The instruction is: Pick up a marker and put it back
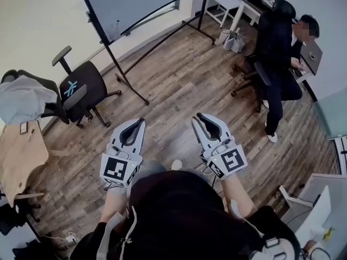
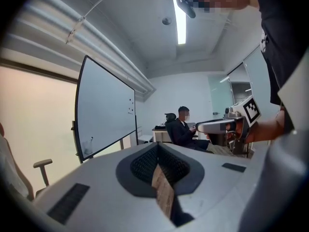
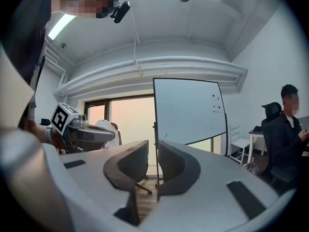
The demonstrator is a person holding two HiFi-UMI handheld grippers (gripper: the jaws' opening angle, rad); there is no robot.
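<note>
I hold my 2 claws out low in the middle of the head view, over the wooden floor [image 1: 179,85]. My left claw [image 1: 139,122] has its tips pressed together, with nothing between them. My right claw [image 1: 199,117] stands a narrow slit apart, and only floor shows through the gap. The whiteboard [image 1: 135,1] stands at the upper middle of the frame. A black office chair [image 1: 84,88] sits at the left beside a wooden bench [image 1: 19,156], and a seated person [image 1: 282,47] is at the upper right. I cannot make out the marker in any view.
</note>
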